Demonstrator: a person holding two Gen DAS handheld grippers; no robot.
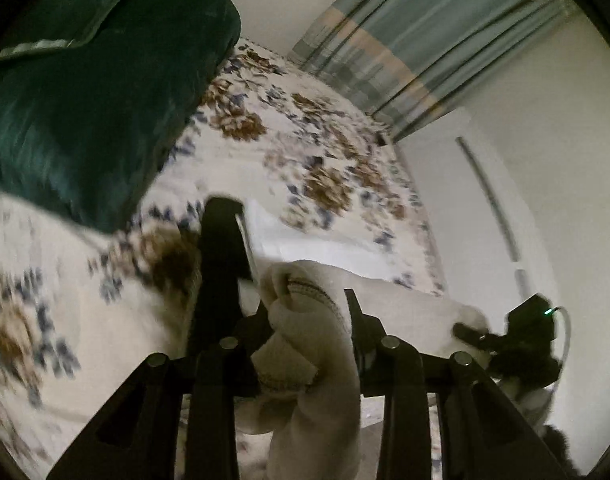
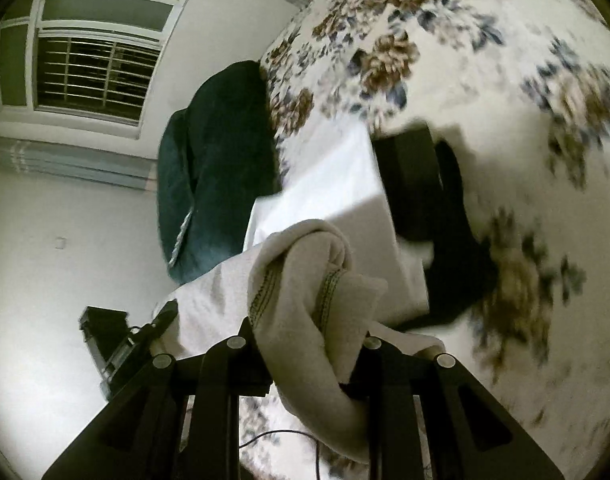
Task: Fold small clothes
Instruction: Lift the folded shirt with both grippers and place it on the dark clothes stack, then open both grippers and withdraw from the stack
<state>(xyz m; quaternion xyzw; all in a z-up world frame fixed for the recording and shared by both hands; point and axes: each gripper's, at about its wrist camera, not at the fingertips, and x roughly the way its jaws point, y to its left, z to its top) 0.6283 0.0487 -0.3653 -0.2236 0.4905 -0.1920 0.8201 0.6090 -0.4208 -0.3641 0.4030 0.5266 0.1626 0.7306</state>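
Note:
A small cream-white knit garment point(image 1: 305, 320) with dark stitched hems is held up above a floral bedspread point(image 1: 305, 140). My left gripper point(image 1: 305, 308) is shut on one bunched edge of it. My right gripper point(image 2: 305, 320) is shut on another bunched edge of the garment point(image 2: 301, 280). The cloth stretches between the two grippers. In the left wrist view the right gripper point(image 1: 505, 340) shows at the far right, gripping the cloth. In the right wrist view the left gripper point(image 2: 153, 328) shows at the lower left. A white folded piece point(image 2: 329, 184) lies flat on the bed below.
A dark green pillow point(image 1: 93, 100) lies at the head of the bed point(image 2: 217, 160). A black object point(image 2: 425, 200) sits on the bedspread beside the white piece. Striped curtains point(image 1: 405, 40) and a barred window point(image 2: 93, 76) line the walls. A black cable point(image 2: 281, 440) runs below.

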